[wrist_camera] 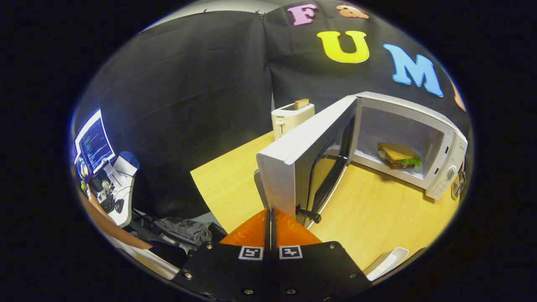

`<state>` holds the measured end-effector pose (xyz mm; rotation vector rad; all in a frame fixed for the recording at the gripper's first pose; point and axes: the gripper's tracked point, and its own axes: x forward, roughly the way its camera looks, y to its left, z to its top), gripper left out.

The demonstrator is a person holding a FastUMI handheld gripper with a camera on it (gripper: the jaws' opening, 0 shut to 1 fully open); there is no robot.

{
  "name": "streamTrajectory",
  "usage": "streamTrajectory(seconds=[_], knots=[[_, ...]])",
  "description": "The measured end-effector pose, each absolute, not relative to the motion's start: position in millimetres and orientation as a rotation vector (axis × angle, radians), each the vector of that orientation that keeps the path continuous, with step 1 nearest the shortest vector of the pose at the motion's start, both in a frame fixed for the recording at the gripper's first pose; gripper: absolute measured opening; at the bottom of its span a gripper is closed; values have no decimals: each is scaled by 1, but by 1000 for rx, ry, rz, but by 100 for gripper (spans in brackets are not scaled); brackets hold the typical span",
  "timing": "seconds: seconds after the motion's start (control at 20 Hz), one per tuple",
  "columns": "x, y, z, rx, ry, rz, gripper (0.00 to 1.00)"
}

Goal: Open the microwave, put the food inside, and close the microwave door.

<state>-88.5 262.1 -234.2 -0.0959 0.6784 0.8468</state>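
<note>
Tongs (270,214) clenched, fingers together, nothing between them, tips right at the outer edge of the door (302,147). Door swung wide open. Microwave (436,138) sits on the bench (377,209); sandwich (398,156) lies inside its cavity. Toaster (291,117) stands beyond the door.

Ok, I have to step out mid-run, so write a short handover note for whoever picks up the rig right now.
Gripper: fingers closed together, nothing held, tips right at the outer edge of the open microwave door.
Things: the sandwich lies inside the microwave cavity. The microwave stands on the wooden table, a toaster behind the door.
Done: door opened, food placed inside.
Left: swing the door closed; the fingers look placed to push it from its outer side.
</note>
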Motion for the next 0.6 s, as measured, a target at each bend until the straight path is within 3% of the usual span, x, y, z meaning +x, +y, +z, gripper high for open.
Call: streamTrajectory(seconds=[0.15, 0.3, 0.6], knots=[[-89, 239, -240, -111, 702, 811, 0], [-104, 238, -228, -43, 720, 884, 0], [-88, 229, -240, -23, 736, 829, 0]])
